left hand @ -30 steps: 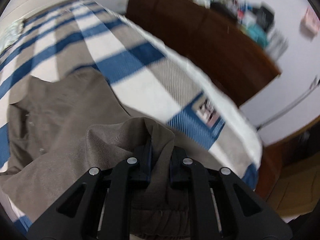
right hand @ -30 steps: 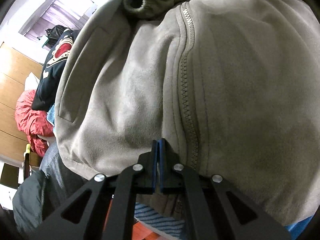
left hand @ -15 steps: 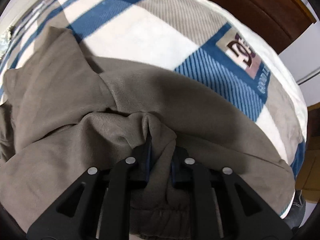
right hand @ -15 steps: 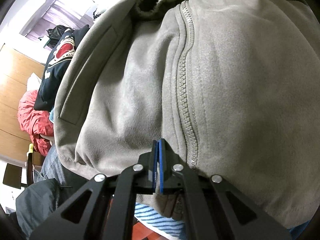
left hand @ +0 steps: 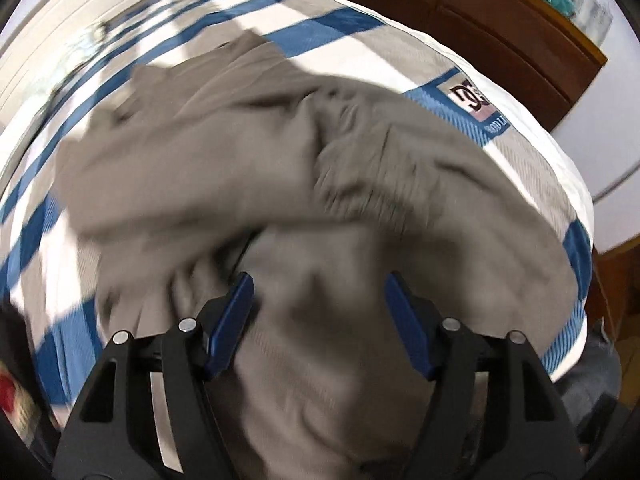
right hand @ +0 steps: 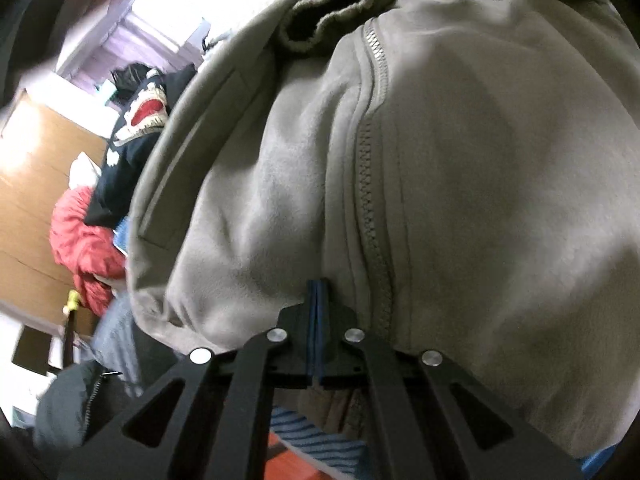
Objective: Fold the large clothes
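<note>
A grey-brown fleece zip jacket (left hand: 248, 176) lies bunched on a bed with a blue, white and grey striped blanket (left hand: 360, 40). My left gripper (left hand: 320, 292) is open just above the jacket's near part, blue pads (left hand: 236, 312) wide apart, holding nothing. In the right wrist view the same jacket (right hand: 480, 168) fills the frame, its zipper (right hand: 370, 216) running down the middle and a gathered cuff (right hand: 328, 12) at the top. My right gripper (right hand: 318, 292) is shut at the jacket's lower edge; whether fabric is between the pads is hidden.
A dark wooden dresser (left hand: 500, 32) with clutter stands behind the bed. At the left of the right wrist view lie a red garment (right hand: 84, 244), a black printed garment (right hand: 136, 120) and a dark jacket (right hand: 80, 400), before a wooden wardrobe (right hand: 36, 184).
My left gripper has opened and let go of the jacket fold, which has dropped onto the bed. The right gripper has stayed shut at the hem, shifting slightly.
</note>
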The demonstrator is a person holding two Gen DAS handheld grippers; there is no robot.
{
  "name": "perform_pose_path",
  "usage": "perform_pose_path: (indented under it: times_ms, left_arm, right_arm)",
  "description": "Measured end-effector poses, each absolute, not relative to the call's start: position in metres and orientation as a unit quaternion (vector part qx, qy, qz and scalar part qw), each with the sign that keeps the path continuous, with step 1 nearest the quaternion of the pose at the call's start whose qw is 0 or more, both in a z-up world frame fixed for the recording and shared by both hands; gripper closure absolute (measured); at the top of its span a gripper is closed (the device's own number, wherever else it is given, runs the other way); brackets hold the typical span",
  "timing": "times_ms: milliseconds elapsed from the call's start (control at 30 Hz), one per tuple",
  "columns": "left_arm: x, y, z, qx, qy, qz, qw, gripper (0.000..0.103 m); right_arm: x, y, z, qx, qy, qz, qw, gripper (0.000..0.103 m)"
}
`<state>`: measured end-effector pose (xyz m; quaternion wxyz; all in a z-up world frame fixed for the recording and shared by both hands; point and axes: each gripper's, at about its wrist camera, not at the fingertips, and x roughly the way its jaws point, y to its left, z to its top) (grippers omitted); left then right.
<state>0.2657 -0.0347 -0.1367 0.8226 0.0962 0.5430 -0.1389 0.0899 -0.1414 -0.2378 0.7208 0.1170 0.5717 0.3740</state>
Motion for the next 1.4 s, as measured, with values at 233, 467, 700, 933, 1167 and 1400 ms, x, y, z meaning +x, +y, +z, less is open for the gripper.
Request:
perform_pose_path:
  times_ms: [233,467,700,933,1167,1400]
  left_arm:
    - [0.18,0.022,-0.169,0.023,0.521,-0.125,0.844,0.081]
    - [0.148,0.034,-0.197,-0.015,0.482,-0.154,0.862,0.089]
    - [0.161,0.067,-0.215,-0.007,0.462,-0.098,0.881,0.09]
    - [0.184,0.121,-0.215,0.012,0.441,0.014,0.897,0.1]
    - [0.191,0.147,-0.228,-0.025,0.469,0.04,0.882,0.1]
    - [0.191,0.148,-0.232,-0.041,0.474,0.038,0.879,0.1]
  right_arm:
    - [0.081,-0.173,-0.224,0.137,0.558,0.354,0.738,0.102]
    - [0.06,-0.194,-0.178,0.104,0.508,0.346,0.782,0.096]
    - [0.097,-0.192,-0.129,-0.002,0.492,0.287,0.822,0.097]
    - [0.2,-0.103,-0.076,-0.138,0.431,0.294,0.842,0.07]
    - [0.282,0.032,-0.079,-0.328,0.373,0.311,0.81,0.044]
    - [0.317,0.127,-0.109,-0.45,0.356,0.317,0.755,0.044]
